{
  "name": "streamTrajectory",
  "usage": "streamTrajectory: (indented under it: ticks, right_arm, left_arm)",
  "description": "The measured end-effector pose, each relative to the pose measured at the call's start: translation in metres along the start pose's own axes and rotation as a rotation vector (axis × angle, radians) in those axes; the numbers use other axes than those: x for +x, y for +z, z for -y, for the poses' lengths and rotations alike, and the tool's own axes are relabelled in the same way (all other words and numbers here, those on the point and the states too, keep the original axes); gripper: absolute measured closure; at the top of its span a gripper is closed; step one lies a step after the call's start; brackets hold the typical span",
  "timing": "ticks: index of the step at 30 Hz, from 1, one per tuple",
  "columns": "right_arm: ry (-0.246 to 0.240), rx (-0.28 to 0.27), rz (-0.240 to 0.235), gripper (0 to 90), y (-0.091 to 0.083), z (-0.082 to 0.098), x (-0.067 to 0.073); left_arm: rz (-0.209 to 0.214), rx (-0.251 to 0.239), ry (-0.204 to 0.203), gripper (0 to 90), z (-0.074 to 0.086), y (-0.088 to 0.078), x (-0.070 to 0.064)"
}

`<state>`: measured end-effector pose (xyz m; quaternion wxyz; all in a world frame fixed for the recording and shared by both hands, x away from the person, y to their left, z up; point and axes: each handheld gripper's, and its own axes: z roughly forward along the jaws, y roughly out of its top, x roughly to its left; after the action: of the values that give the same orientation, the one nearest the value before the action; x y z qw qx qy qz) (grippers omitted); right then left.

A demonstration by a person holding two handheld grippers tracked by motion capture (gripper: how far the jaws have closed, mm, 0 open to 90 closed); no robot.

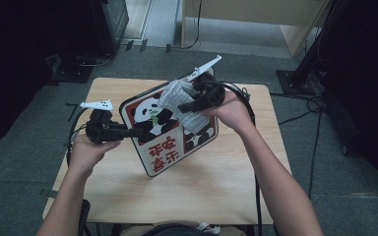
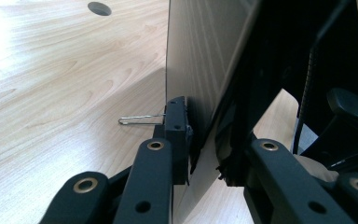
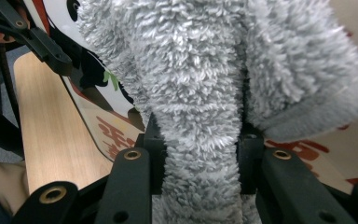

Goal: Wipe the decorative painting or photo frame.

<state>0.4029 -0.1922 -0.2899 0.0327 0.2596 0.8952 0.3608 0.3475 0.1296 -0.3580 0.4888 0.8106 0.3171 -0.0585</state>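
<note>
The left tool point(image 1: 128, 132) was clamped on the edge of the panda board point(image 1: 165, 147), holding it tilted above the wooden table point(image 1: 211, 191). The right tool point(image 1: 186, 107) was closed on a grey fluffy cloth point(image 1: 177, 96), pressed against the board's printed face near its upper part.

The likeliest trouble, I judged, was the board pivoting or slipping in that single edge grip if the cloth pushed hard against it; its lower corner could then knock the table. The cloth might also bunch and slide out of the jaws.

The board looked thin, rigid and glossy, square with rounded corners. The cloth point(image 3: 200, 107) was thick, soft, deep-piled microfibre.
</note>
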Motion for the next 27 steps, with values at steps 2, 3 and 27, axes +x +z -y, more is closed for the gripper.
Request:
streamTrajectory:
  ticks: [2,3,27]
  right_arm:
    - [0.002,0.002,-0.003,66.3,0.002,0.002,0.0]
    - [0.004,0.003,-0.003,66.3,0.002,0.003,0.0]
    - [0.019,0.013,-0.024,66.1,0.019,0.027,0.0]
  left_arm:
    - [0.001,0.0,0.001,77.2,0.0,0.0,0.0]
    - [0.001,0.0,0.001,77.2,0.0,0.0,0.0]
    - [0.002,0.001,0.004,77.1,0.0,0.0,-0.001]
